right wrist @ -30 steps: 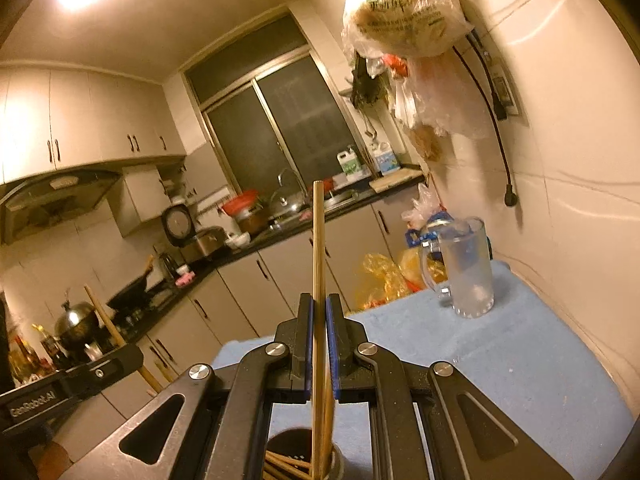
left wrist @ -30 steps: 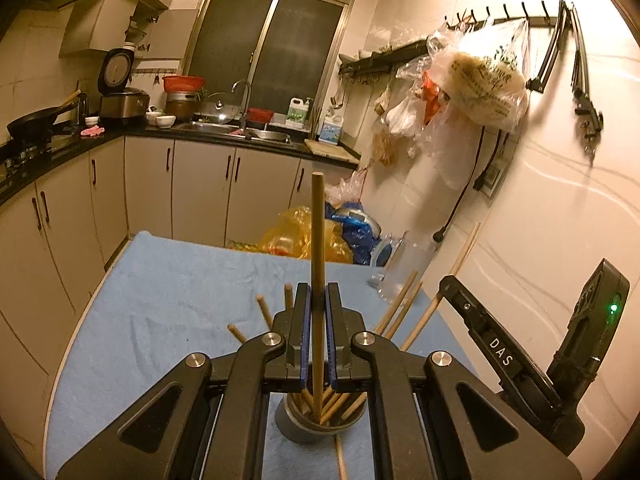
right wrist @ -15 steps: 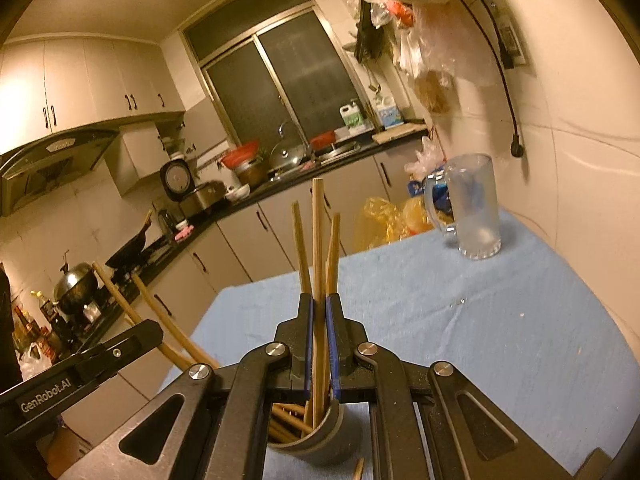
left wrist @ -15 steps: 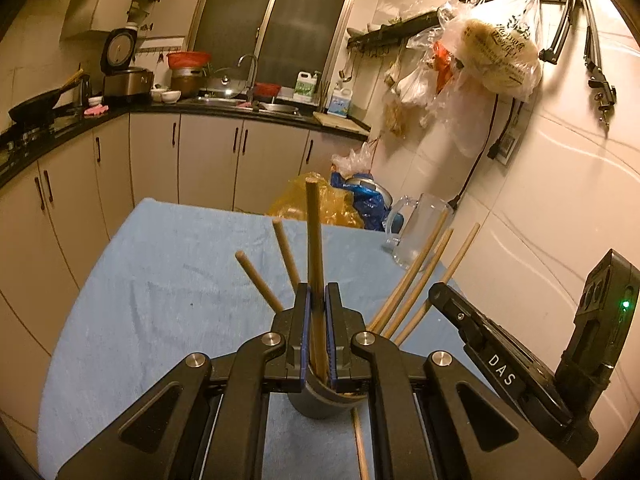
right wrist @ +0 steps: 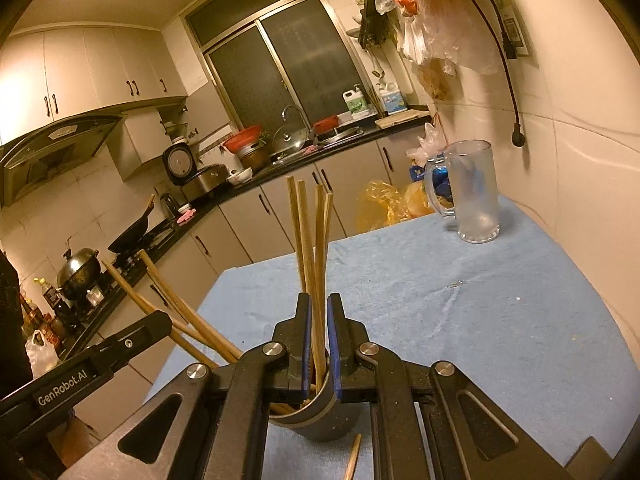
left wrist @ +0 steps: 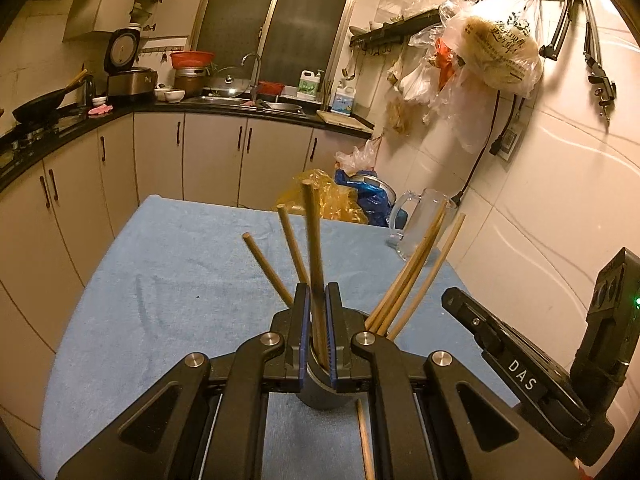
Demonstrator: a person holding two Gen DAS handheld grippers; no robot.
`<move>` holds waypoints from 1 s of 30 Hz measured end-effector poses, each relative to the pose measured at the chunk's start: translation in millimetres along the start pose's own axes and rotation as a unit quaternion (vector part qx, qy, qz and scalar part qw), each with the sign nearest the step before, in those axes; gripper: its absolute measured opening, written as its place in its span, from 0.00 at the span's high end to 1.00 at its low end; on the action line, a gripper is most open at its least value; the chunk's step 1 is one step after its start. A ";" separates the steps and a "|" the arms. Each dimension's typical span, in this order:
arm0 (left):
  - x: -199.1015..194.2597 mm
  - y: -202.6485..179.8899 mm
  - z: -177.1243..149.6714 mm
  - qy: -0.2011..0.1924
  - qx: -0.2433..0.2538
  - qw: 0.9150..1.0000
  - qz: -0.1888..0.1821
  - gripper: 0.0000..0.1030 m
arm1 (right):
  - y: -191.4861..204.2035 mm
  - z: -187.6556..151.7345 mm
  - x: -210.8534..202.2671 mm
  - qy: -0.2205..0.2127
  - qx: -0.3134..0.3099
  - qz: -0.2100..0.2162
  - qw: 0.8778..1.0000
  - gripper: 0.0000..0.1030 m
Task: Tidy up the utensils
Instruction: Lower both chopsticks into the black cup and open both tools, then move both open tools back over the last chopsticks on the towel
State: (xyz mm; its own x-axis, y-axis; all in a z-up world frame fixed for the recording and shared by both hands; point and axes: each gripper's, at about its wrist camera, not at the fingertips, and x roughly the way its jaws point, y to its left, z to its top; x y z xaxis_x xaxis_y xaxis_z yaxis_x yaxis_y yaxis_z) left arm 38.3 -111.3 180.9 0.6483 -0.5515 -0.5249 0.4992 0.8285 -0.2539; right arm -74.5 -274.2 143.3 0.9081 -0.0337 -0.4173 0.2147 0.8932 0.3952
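Observation:
A grey utensil cup (left wrist: pixel 324 394) stands on the blue cloth with several wooden chopsticks fanned out in it. My left gripper (left wrist: pixel 317 300) is just above its rim, jaws slightly parted around one dark chopstick (left wrist: pixel 313 240) whose lower end is in the cup. My right gripper (right wrist: pixel 318 312) is over the same cup (right wrist: pixel 320 420) from the other side, jaws slightly parted with several chopsticks (right wrist: pixel 308 248) standing loose between them. One chopstick (left wrist: pixel 365 440) lies flat on the cloth beside the cup; it also shows in the right wrist view (right wrist: pixel 352 456).
A frosted glass mug (right wrist: pixel 474 194) stands at the far right corner of the blue-clothed table (right wrist: pixel 480 320), also in the left wrist view (left wrist: pixel 416 224). Tiled wall runs along the right. Kitchen cabinets and counter lie beyond the table's far edge.
Both grippers have come down to the cup with their chopsticks, whose lower ends now sit inside it. Both pairs of jaws have eased apart a little.

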 end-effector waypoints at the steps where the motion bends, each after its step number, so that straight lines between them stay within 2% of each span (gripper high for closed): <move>1: -2.5 0.2 0.0 -0.001 -0.001 1.000 0.000 0.93 | -0.2 0.2 -1.9 -0.001 0.000 0.000 1.000 0.90; 12: -30.3 5.5 -10.2 -0.012 -0.011 1.000 0.005 0.91 | -1.1 -7.0 -27.5 -0.010 -0.004 -0.008 1.000 0.82; 17: -40.0 8.5 -21.1 -0.012 -0.016 1.000 0.010 0.82 | -4.0 -14.2 -35.8 -0.007 -0.004 -0.014 1.000 0.79; 24: -46.8 22.1 -51.0 0.004 -0.023 0.999 0.024 0.81 | -9.5 -33.0 -44.1 0.011 -0.010 -0.026 1.000 0.76; 30: -40.9 44.4 -90.2 0.037 -0.039 0.998 0.041 0.79 | -13.5 -61.2 -46.0 0.041 -0.017 -0.038 0.998 0.73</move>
State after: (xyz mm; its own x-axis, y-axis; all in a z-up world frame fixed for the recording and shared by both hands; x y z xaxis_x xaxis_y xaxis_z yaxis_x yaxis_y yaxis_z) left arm -18.0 -43.1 117.8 0.6394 -0.4744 -0.6051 0.3980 0.8775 -0.2675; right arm -141.1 -257.3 107.0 0.8570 -0.0672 -0.5110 0.2688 0.9041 0.3321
